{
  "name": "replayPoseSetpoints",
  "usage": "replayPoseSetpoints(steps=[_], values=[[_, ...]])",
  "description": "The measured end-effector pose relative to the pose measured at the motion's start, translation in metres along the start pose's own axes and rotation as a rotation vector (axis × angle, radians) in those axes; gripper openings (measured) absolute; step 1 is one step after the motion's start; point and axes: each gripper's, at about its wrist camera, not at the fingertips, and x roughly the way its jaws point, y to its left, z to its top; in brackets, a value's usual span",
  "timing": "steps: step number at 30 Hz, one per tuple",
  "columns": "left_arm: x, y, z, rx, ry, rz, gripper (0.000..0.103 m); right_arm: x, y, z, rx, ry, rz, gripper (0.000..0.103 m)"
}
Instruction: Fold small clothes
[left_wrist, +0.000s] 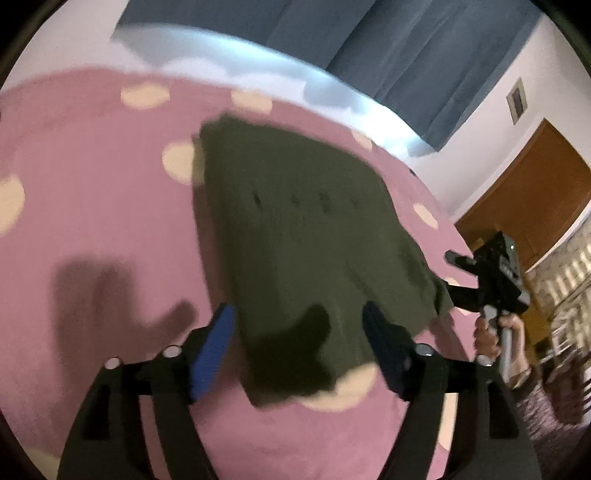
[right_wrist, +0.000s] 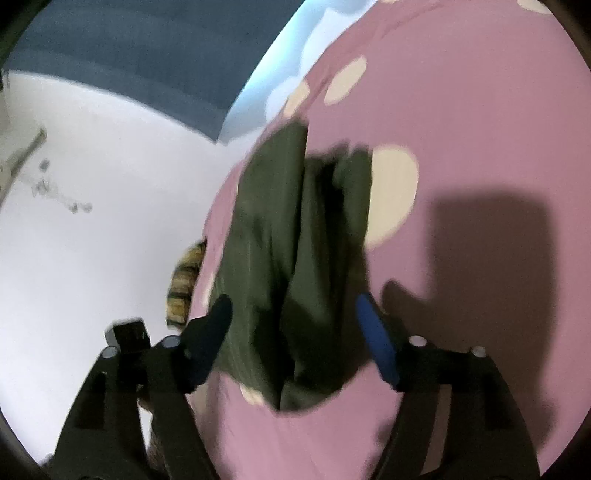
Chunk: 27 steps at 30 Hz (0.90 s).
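A dark olive garment (left_wrist: 295, 229) lies spread on the pink bedspread (left_wrist: 103, 206), with a row of small dark marks across its middle. My left gripper (left_wrist: 299, 325) hovers open over its near edge, and the blue pads (left_wrist: 214, 347) do not touch the cloth. At the garment's right corner a hand (left_wrist: 491, 332) holds my right gripper (left_wrist: 456, 275), its fingers apart. In the right wrist view the garment (right_wrist: 295, 258) shows a lengthwise ridge. There the right gripper (right_wrist: 293, 317) stands open above the near end, nothing pinched.
The bedspread (right_wrist: 461, 129) has large cream dots. A blue curtain (left_wrist: 406, 48), a white wall and a brown wooden door (left_wrist: 524, 192) lie beyond the bed. A yellow striped cloth (right_wrist: 184, 284) shows at the bed's left edge, over white floor (right_wrist: 92, 240).
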Motion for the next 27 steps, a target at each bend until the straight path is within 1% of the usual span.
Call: replayPoseSetpoints(steps=[2,6,8,11,13,14,15,16,17,18,20,22,23,25,26,27], values=[[0.008,0.001,0.019,0.022,-0.014,0.012,0.073,0.011,0.001,0.021,0.009,-0.003,0.014,0.074],[0.047,0.008,0.063,0.028,-0.004,0.066,0.073,0.051,0.011,0.06,-0.006,0.018,-0.004,0.074],[0.065,0.013,0.079,0.021,0.007,0.103,0.073,0.073,0.016,0.078,-0.021,0.021,-0.038,0.074],[0.089,0.019,0.091,0.017,0.041,0.149,0.073,0.106,0.013,0.095,-0.014,0.045,-0.083,0.074],[0.101,0.023,0.091,0.043,0.064,0.193,0.075,0.12,0.005,0.1,-0.009,0.061,-0.128,0.07],[0.105,0.022,0.092,0.053,0.069,0.199,0.075,0.127,0.0,0.101,-0.001,0.075,-0.147,0.062],[0.104,0.024,0.089,0.061,0.073,0.2,0.076,0.133,-0.006,0.101,0.016,0.079,-0.153,0.056],[0.105,0.024,0.089,0.066,0.075,0.203,0.076,0.136,-0.01,0.1,0.022,0.075,-0.147,0.054],[0.108,0.025,0.09,0.065,0.073,0.207,0.077,0.138,-0.01,0.1,0.016,0.074,-0.145,0.049],[0.108,0.026,0.088,0.059,0.07,0.206,0.078,0.139,-0.01,0.101,0.012,0.076,-0.149,0.045],[0.112,0.03,0.087,0.034,0.07,0.201,0.08,0.145,-0.011,0.101,0.027,0.079,-0.146,0.042],[0.114,0.039,0.085,-0.022,0.076,0.161,0.082,0.147,-0.012,0.104,0.047,0.072,-0.132,0.039],[0.114,0.047,0.085,-0.07,0.082,0.121,0.083,0.147,-0.013,0.106,0.057,0.065,-0.124,0.038],[0.112,0.055,0.082,-0.138,0.095,0.072,0.083,0.148,-0.011,0.106,0.069,0.05,-0.113,0.038],[0.108,0.058,0.08,-0.163,0.097,0.065,0.083,0.148,-0.009,0.106,0.074,0.041,-0.116,0.038],[0.104,0.058,0.079,-0.166,0.091,0.071,0.083,0.147,-0.008,0.105,0.08,0.034,-0.12,0.038]])
